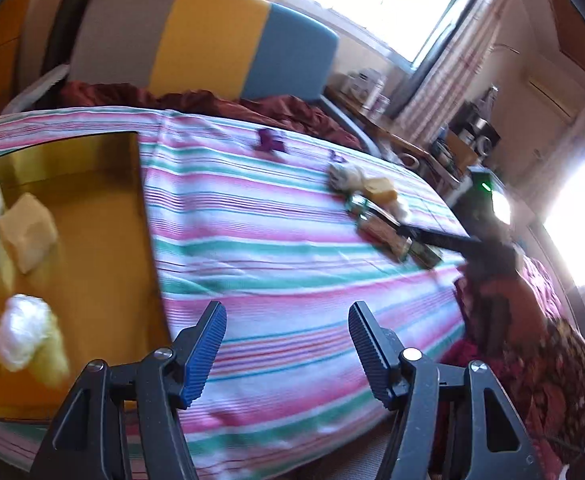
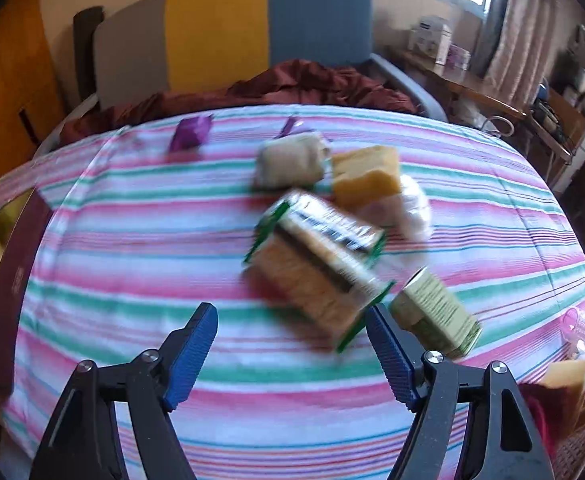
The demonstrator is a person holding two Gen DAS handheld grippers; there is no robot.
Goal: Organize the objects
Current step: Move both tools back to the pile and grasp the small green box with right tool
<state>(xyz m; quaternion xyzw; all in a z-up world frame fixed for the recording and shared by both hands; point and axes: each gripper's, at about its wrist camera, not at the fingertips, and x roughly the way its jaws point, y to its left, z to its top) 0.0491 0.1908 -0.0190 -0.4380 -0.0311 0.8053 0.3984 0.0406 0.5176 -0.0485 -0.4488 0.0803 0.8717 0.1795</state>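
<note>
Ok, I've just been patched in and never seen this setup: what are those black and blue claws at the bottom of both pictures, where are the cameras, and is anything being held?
Those claws are two hand-held grippers, one in each of a person's hands; there is no robot arm. Each picture comes from a camera on one gripper, looking forward along its fingers.

The first is the left gripper: its jaws are apart with nothing between them, over a striped cloth. To its left sits a gold-lined box already holding a few pale, blurry items.

The second is the right gripper, also open and empty. Just beyond its fingers lies a green-edged packet, a small greenish carton beside it, then a yellow block and a pale wrapped bundle. Two purple wrappers lie farther back.

Both pictures are motion-blurred, so labels can't be read.
</note>
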